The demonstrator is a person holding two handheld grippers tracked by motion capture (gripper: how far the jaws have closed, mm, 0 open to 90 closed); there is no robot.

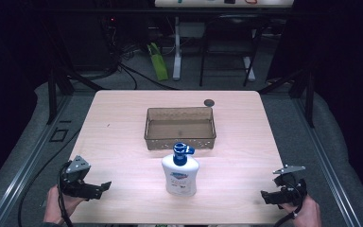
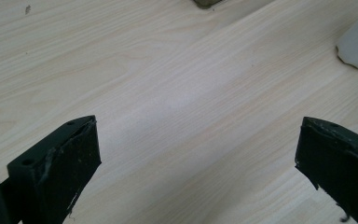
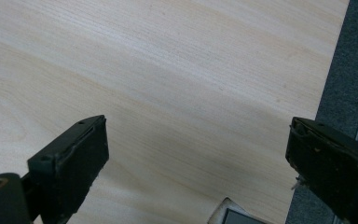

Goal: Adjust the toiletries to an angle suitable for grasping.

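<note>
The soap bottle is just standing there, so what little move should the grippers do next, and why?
Probably the left gripper should slide toward the soap bottle. Both it and the right gripper are open and hold nothing, resting near the table's front corners. The bottle stands upright between them, just in front of the brown basket, so reaching for it seems the natural start.

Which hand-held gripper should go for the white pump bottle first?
Probably left. The left hand-held gripper is open, aimed at the bottle, and sits nearer it than the right hand-held gripper.
</note>
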